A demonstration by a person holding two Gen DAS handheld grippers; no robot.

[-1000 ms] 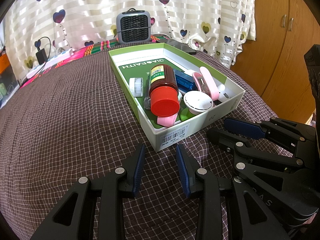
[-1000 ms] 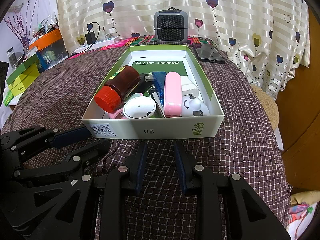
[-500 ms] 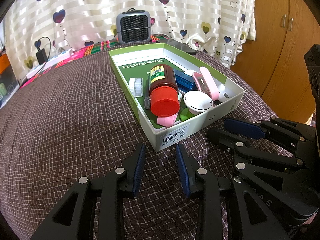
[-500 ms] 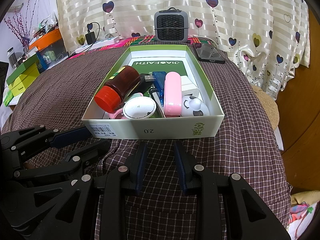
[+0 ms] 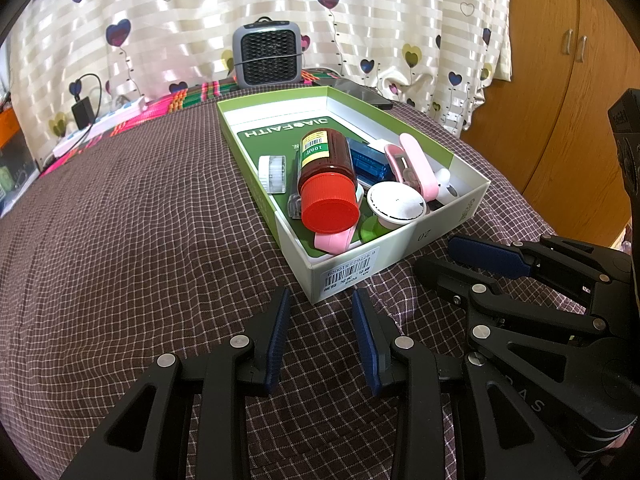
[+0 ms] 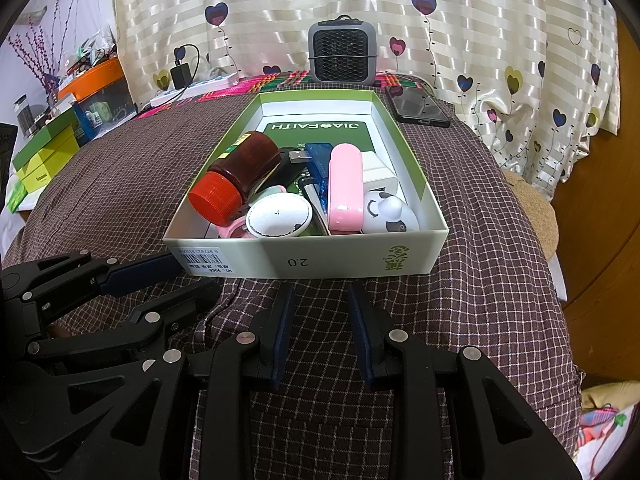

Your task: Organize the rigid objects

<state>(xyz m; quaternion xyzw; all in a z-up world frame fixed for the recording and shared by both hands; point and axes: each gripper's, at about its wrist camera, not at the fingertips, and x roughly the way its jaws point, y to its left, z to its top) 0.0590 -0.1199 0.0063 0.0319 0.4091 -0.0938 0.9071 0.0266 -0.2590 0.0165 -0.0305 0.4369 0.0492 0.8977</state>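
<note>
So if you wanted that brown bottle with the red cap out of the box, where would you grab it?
Probably by the red cap. The brown bottle lies on its side atop the other items in the box, cap raised toward the near wall. Come from above with a tool finger on each side of the ribbed cap, which looks least crowded.

Cream striped curtain (image 6: pixel 360 4) printed with hearts on thin stems, hung across the whole back, glossy bands catching light. Brown checked cloth (image 5: pixel 120 248) over the bed, bright woven stripes along its far edge. Small grey heater (image 6: pixel 342 53) upright at that far edge, against the curtain. Wooden wardrobe doors (image 5: pixel 568 92) at the right, two metal handles. White power strip (image 6: pixel 192 90) with black plug near the far left corner. Orange tray and green boxes (image 6: pixel 44 160) stacked beyond the left edge.
</note>
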